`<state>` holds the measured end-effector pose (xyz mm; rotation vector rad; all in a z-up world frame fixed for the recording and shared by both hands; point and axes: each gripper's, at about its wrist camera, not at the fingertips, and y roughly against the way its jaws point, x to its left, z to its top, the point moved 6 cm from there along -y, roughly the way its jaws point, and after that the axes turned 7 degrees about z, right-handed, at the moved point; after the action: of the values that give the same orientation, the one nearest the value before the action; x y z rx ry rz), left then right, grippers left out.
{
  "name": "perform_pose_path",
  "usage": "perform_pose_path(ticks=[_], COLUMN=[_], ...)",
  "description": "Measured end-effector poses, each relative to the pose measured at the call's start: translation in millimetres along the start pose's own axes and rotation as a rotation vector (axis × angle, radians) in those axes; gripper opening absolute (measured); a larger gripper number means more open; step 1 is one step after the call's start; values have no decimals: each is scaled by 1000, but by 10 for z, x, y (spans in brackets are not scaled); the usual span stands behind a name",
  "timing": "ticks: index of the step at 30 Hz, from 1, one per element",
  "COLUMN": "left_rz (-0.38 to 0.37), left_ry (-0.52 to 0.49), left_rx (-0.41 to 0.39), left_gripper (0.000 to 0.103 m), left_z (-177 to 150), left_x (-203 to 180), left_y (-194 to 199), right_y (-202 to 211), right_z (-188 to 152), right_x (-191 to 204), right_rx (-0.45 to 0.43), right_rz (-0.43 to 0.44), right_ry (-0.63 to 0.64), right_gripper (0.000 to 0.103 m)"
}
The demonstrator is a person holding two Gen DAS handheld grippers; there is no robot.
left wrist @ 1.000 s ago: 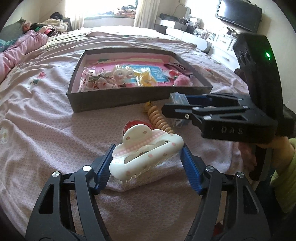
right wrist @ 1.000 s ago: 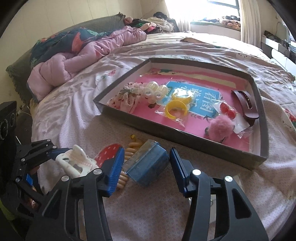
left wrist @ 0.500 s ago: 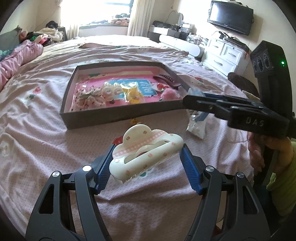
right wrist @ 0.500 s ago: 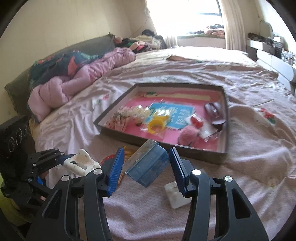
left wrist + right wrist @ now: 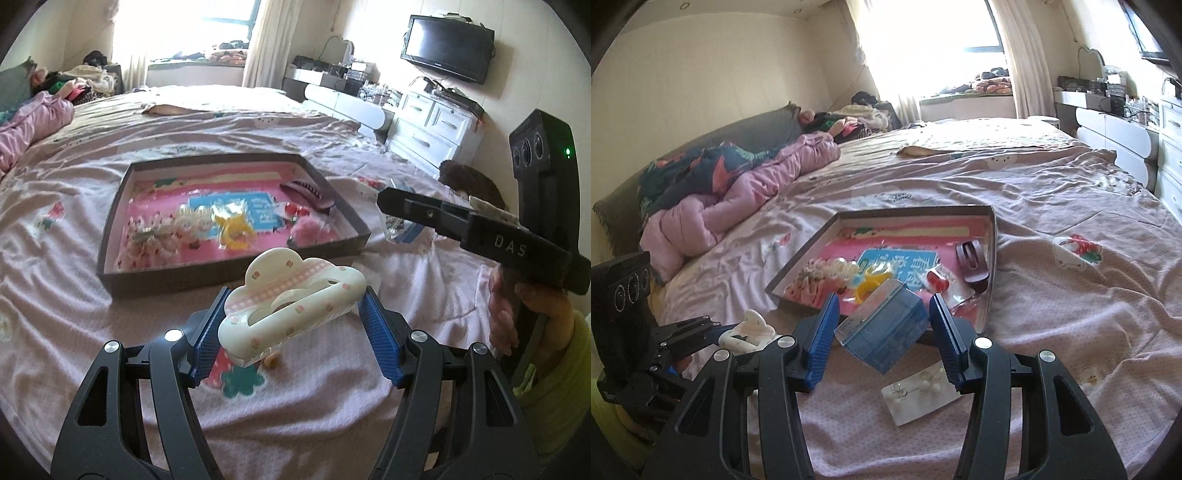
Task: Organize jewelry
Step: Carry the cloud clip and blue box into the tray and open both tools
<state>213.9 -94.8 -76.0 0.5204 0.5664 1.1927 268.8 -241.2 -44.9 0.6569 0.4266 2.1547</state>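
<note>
Both grippers being lifted off bed since earlier frames; clip (image 5: 291,301) being clamped in left gripper (image 5: 295,334), blue box (image 5: 884,328) in right gripper (image 5: 882,334), near tray (image 5: 236,264); both being kept level, carried over tray rim before release

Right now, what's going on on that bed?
A person is sorting hair accessories and jewelry on a bed, with a handheld gripper in each hand. The left gripper is clamped on a cream cloud-shaped hair claw, held above the bedspread. The right gripper is clamped on a small blue clear plastic box, tilted, also off the bed. Ahead lies a shallow tray already holding clips and scrunchies. A card of earrings lies on the sheet.
</note>
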Motion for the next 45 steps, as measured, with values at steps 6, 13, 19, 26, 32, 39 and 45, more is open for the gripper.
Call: perform_pose_path(ticks=[6, 13, 19, 26, 32, 39, 45], left_rz=[1, 13, 28, 40, 53, 71, 82], left_ry=[0, -9, -14, -9, 1, 14, 20], left_rx=[-24, -63, -71, -57, -30, 17, 58], left_gripper=[60, 60, 60, 60, 60, 60, 60], left_z=[194, 464, 638, 727, 733, 637, 537], left_x=[-8, 21, 81, 149, 215, 335, 401], left_y=[-25, -47, -145, -336, -533, -763, -916], right_y=[59, 96, 55, -43, -196, -465, -753], right_z=[95, 243, 389, 589, 746, 713, 455], right_x=[-26, -55, -91, -219, -382, -564, -705], right_rx=[-32, -65, -79, -93, -88, -40, 62], right_rz=[1, 2, -12, -37, -71, -116, -128], right_ry=[-12, -25, -20, -18, -19, -13, -41], right_gripper=[48, 48, 48, 48, 48, 48, 48])
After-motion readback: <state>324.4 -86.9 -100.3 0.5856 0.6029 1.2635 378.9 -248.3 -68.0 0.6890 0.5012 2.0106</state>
